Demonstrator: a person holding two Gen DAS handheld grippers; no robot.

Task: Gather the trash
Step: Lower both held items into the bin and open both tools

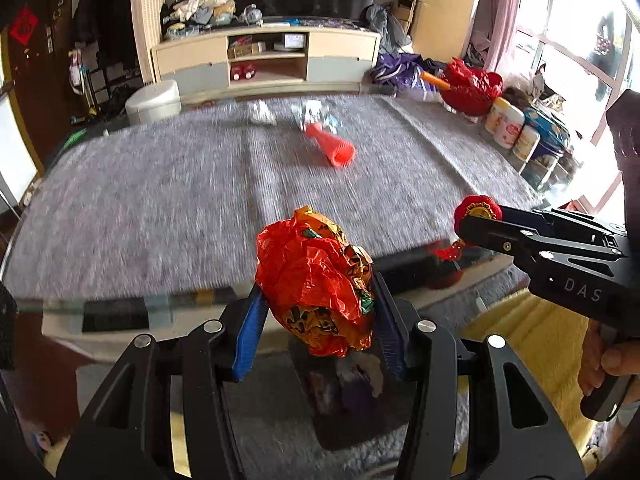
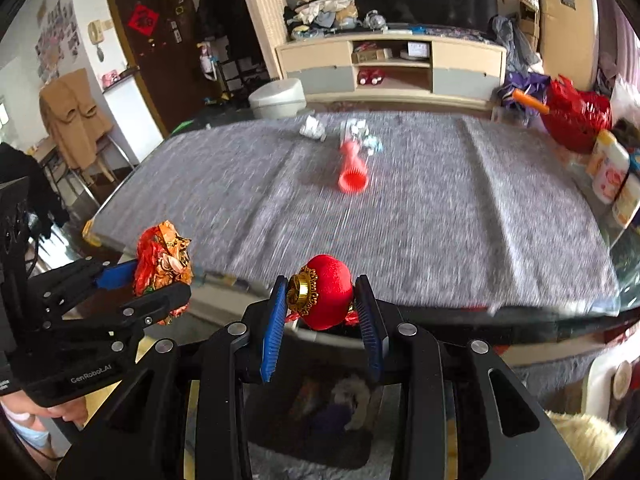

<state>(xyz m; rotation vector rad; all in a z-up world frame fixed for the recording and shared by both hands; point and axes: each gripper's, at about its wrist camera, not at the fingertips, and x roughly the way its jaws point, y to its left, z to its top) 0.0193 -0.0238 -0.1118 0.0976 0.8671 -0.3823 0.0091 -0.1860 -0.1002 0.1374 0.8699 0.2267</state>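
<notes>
My left gripper is shut on a crumpled orange-red wrapper, held above a dark bin below the table's near edge. The wrapper also shows in the right wrist view. My right gripper is shut on a small red lantern ornament with a gold cap, also over the bin. In the left wrist view the lantern sits at the right gripper's tip. On the grey table cloth lie a red ribbed cone and crumpled white papers.
A red bag and several tubs stand at the table's right edge. A TV cabinet is behind the table. A white stool stands at the far left. A yellow rug lies below right.
</notes>
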